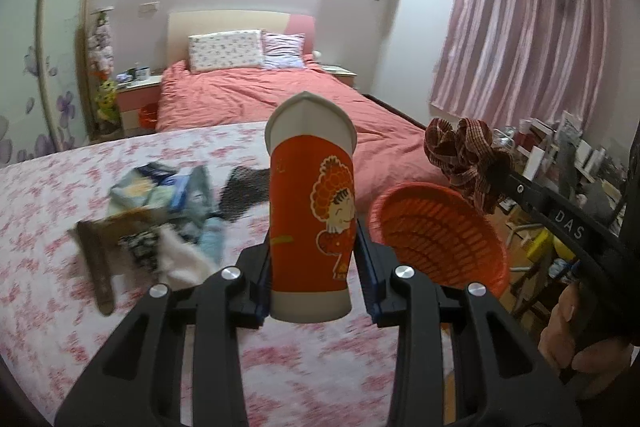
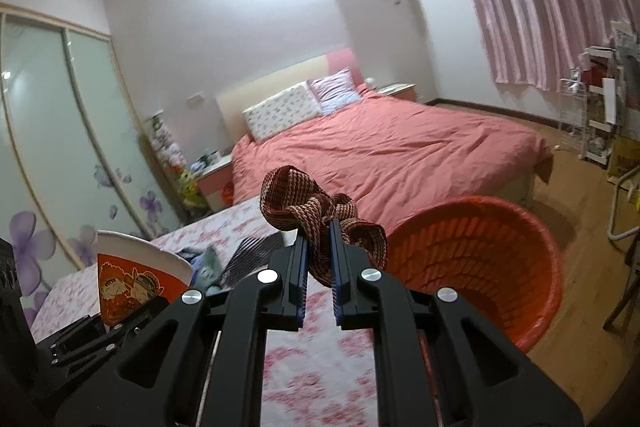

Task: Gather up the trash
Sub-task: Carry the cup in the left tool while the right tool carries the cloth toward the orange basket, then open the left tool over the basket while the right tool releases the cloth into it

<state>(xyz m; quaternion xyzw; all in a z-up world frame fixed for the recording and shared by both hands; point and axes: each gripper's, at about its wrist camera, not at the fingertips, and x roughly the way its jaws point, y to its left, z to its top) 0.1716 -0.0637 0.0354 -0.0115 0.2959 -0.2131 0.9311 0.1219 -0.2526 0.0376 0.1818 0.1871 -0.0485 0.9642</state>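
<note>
My left gripper (image 1: pixel 314 227) is shut on a red and white paper cup (image 1: pixel 311 211) with a cartoon figure, held upright above the floral surface; the cup also shows in the right wrist view (image 2: pixel 136 279). My right gripper (image 2: pixel 319 227) is shut on a brown and cream woven ribbon (image 2: pixel 308 211), held just left of the orange plastic basket (image 2: pixel 480 267). In the left wrist view the ribbon (image 1: pixel 464 155) hangs above the basket (image 1: pixel 436 235), to the right of the cup.
A pile of wrappers, packets and cloth (image 1: pixel 160 219) lies on the pink floral cover (image 1: pixel 48 267) to the left. A bed with a red cover (image 2: pixel 392 147) stands behind. Cluttered shelves (image 2: pixel 600 115) and pink curtains (image 1: pixel 520 39) are at the right.
</note>
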